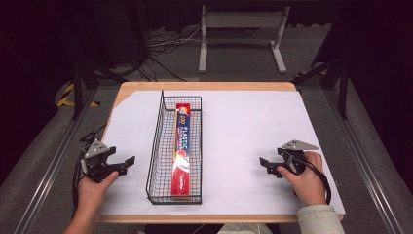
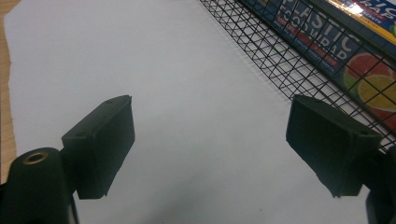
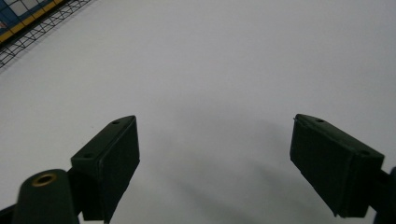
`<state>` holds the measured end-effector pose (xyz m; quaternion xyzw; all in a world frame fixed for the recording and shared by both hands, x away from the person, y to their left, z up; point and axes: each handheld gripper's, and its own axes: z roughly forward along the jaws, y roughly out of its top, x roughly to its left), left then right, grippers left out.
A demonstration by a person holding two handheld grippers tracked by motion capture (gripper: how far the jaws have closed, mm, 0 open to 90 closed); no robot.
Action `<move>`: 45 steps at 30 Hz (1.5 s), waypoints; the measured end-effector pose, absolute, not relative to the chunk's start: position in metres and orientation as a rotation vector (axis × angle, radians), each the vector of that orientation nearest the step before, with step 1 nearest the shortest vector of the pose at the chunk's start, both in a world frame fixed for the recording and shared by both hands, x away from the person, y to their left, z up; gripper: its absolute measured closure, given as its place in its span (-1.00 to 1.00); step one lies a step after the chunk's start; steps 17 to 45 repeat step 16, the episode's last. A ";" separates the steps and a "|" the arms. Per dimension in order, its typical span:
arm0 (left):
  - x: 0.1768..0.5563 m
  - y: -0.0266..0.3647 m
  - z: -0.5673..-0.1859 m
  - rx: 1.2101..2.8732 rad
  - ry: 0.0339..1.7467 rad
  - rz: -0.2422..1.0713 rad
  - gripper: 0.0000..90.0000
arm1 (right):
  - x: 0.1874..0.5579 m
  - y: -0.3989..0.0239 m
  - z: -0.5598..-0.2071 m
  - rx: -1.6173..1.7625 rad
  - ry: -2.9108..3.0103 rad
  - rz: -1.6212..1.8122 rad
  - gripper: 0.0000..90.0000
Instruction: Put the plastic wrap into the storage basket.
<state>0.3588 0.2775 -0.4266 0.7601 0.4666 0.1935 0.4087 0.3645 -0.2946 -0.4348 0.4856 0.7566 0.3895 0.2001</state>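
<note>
A long black wire basket (image 1: 156,146) lies lengthwise on the white table cover. Inside it rests a red and blue box of plastic food wrap (image 1: 182,148), also seen through the mesh in the left gripper view as a box (image 2: 327,42). My left gripper (image 1: 124,163) rests low at the front left, just left of the basket (image 2: 261,51), jaws wide apart with nothing between them. My right gripper (image 1: 265,165) sits at the front right, well clear of the basket, open and empty over bare cover (image 3: 210,70). A basket corner (image 3: 28,28) appears at the far upper left.
The white cover (image 1: 243,126) spans most of the wooden table (image 1: 204,86). Beyond the far edge stand a white frame (image 1: 241,34) and loose cables on the floor (image 1: 165,44). Metal rails run along both sides.
</note>
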 end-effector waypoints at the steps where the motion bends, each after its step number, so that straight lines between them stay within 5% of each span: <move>1: 0.359 0.277 -0.427 1.916 1.179 0.488 -0.64 | 0.365 -0.294 -0.436 1.373 2.104 1.077 -0.64; 45: 0.362 0.274 -0.433 1.932 1.180 0.476 -0.64 | 0.366 -0.296 -0.442 1.430 2.080 1.084 -0.65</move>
